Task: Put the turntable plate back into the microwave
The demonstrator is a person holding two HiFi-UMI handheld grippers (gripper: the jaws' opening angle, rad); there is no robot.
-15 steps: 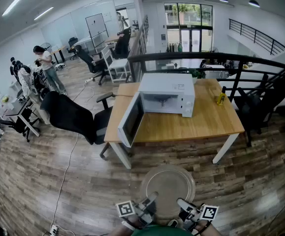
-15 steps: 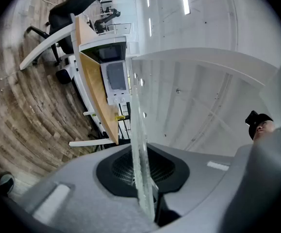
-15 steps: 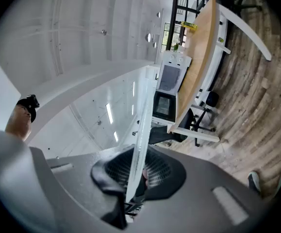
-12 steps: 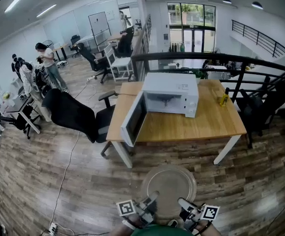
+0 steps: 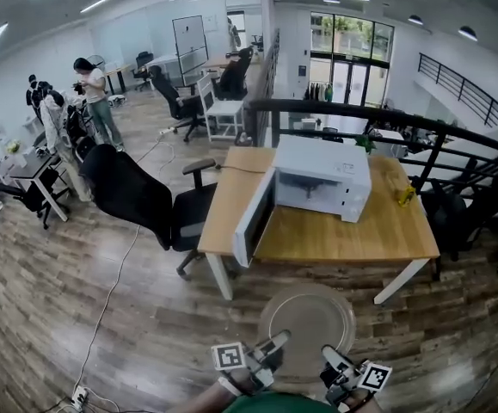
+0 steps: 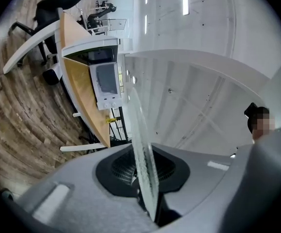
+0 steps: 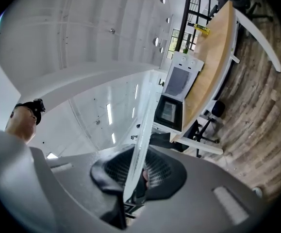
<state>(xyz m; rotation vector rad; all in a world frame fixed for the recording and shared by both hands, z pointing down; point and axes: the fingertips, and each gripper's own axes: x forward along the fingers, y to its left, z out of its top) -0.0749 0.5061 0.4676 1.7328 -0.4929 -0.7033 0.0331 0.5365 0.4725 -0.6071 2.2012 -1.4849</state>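
The left tongs [image 5: 276, 345] and right tongs [image 5: 328, 354] pinch the turntable plate [image 5: 307, 317] at its near rim. The far microwave [image 5: 322, 177] stands open.

**Kid 1:** What is in the left gripper [image 6: 149, 200]?

**Kid 2:** The glass plate [image 6: 141, 144]. We see its thin edge. The two jaws press on its rim, one on each side.

**Kid 1:** What is behind it?

**Kid 2:** A white microwave [image 6: 106, 79] on a wooden table [image 6: 79, 89]. Its door [image 6: 97, 56] stands open.

**Kid 1:** Anything else?

**Kid 2:** A little yellow bottle [image 6: 112, 121] by the table's end, and a black chair [image 6: 57, 4] on the wood floor [image 6: 14, 120].
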